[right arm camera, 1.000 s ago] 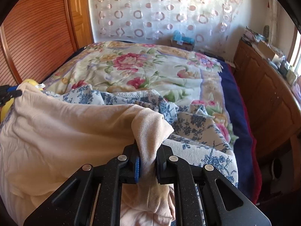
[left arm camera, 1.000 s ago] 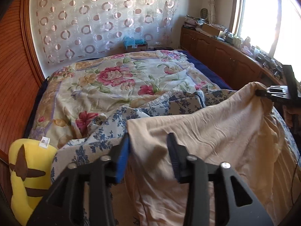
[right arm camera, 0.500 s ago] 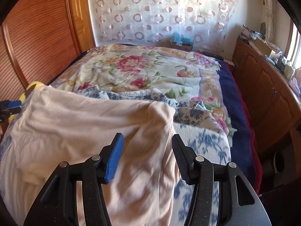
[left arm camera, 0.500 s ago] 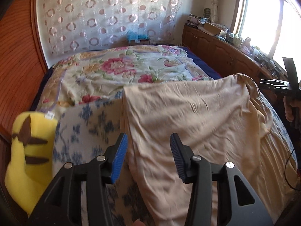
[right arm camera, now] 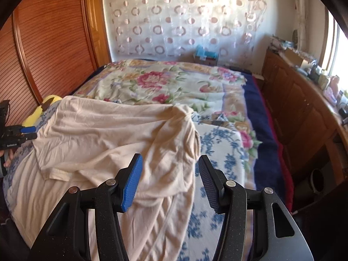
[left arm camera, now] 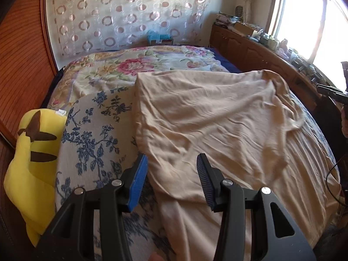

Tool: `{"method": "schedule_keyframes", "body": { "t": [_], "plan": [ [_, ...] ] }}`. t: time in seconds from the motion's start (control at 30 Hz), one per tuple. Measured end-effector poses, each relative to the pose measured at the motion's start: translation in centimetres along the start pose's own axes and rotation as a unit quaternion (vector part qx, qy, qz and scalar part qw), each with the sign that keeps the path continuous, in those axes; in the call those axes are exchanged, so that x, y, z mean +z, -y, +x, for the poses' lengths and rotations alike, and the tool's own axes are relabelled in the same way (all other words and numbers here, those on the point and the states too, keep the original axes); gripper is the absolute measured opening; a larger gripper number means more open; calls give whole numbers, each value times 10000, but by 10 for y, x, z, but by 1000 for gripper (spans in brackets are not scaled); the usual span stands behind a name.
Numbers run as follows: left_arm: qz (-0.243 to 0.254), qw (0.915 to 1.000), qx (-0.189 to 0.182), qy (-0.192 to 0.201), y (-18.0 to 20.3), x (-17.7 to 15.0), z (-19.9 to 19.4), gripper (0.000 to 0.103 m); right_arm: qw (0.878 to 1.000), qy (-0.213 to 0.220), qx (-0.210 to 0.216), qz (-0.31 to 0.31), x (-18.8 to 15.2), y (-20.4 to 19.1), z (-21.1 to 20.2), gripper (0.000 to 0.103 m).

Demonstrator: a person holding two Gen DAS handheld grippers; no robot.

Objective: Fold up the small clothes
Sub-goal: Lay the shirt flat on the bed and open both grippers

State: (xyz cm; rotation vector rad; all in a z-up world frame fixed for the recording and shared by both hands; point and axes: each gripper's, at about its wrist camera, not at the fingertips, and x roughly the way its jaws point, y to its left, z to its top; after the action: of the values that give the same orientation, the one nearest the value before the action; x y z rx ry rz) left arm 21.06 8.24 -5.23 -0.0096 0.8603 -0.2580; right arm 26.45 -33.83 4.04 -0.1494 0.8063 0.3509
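A cream-coloured garment (left arm camera: 208, 126) (right arm camera: 113, 137) lies folded over on itself on the blue-flowered cloth (left arm camera: 93, 134) (right arm camera: 219, 152) near the bed's front edge. My left gripper (left arm camera: 171, 165) hovers above the garment's left part, jaws open, nothing between the pads. My right gripper (right arm camera: 169, 163) hangs over the garment's right side, open as well and holding nothing. The left gripper (right arm camera: 29, 132) also shows at the left rim of the right wrist view. The right gripper (left arm camera: 330, 91) shows at the right rim of the left wrist view.
A floral quilt (left arm camera: 152, 65) covers the far half of the bed. A yellow plush toy (left arm camera: 28, 152) lies at the bed's left edge by the wooden wardrobe (right arm camera: 47, 43). A cluttered wooden cabinet (right arm camera: 304, 100) runs along the right under the window.
The right gripper opened and let go of the garment's corner, and the raised cloth dropped flat onto the bed. Both grippers pulled back, the right one rising.
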Motion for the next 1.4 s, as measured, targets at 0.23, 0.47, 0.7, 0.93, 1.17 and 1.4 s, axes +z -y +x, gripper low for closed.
{"method": "schedule_keyframes", "body": {
  "t": [0.23, 0.47, 0.7, 0.93, 1.17, 1.4],
  "plan": [
    [114, 9999, -19, 39, 15, -15, -8, 46, 9998, 169, -73, -36, -15, -5, -34, 54],
    [46, 9995, 160, -258, 11, -25, 16, 46, 9999, -82, 87, 105, -33, -5, -12, 54],
    [163, 9987, 470, -110, 17, -32, 23, 51, 9976, -547, 364, 239, -50, -15, 49, 54],
    [70, 9989, 457, -38, 14, -34, 23, 54, 9968, -683, 225, 356, -55, -15, 76, 55],
    [41, 9989, 456, -48, 14, -34, 22, 56, 9988, -448, -156, 155, -59, -23, 80, 55],
    [42, 9989, 456, -49, 13, -34, 22, 56, 9989, -401, -226, 133, -60, -24, 80, 55]
  ]
}}
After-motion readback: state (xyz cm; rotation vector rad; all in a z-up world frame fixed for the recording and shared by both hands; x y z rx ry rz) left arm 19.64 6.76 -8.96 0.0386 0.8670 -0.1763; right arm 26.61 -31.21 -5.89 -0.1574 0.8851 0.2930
